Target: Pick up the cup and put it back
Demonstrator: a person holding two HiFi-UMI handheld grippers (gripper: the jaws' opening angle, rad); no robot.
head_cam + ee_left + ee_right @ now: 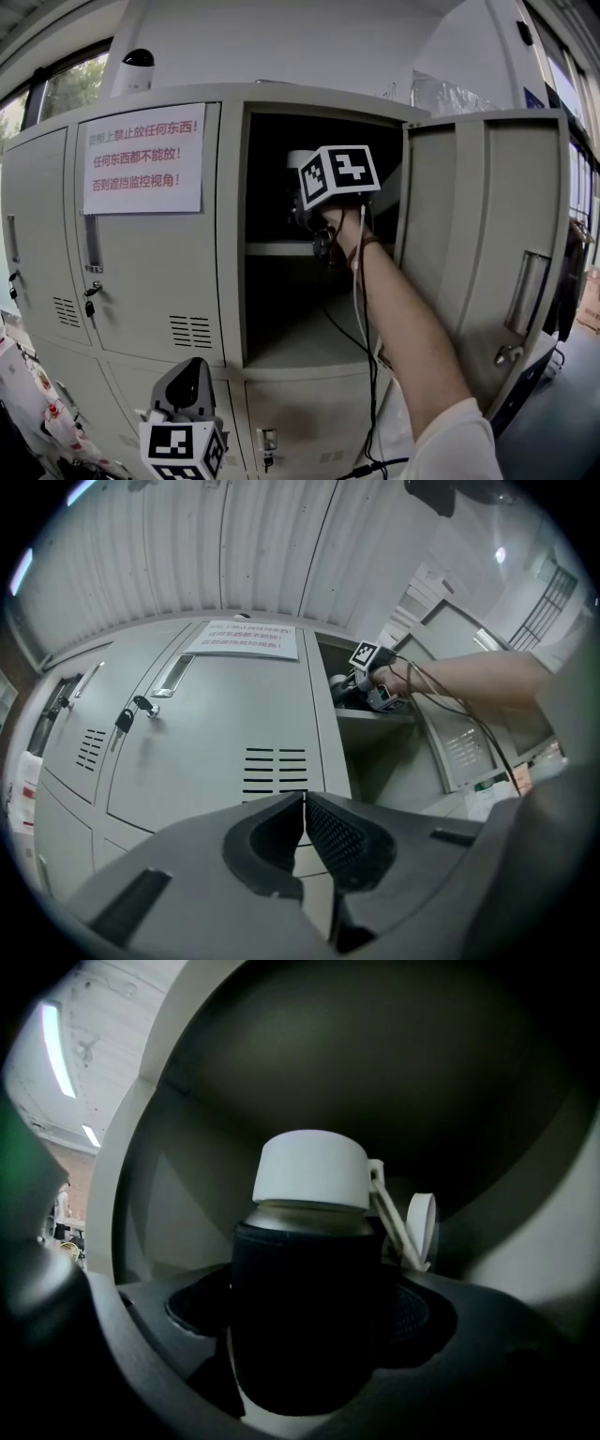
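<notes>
The cup (305,1321) is a bottle in a black sleeve with a white lid (311,1170) and a flipped-up cap on a strap. It stands upright between the jaws of my right gripper (307,1335), which is shut on its sleeve. In the head view the right gripper (307,204) reaches into the locker's upper compartment, above the inner shelf (277,249), and only the cup's pale lid (300,159) shows. My left gripper (186,375) hangs low at the front left, shut and holding nothing (303,841).
The locker door (487,253) is swung open to the right of the arm. A closed door on the left carries a paper notice (142,159) and a key in its lock (90,292). A cable runs down from the right gripper across the lower compartment (300,337).
</notes>
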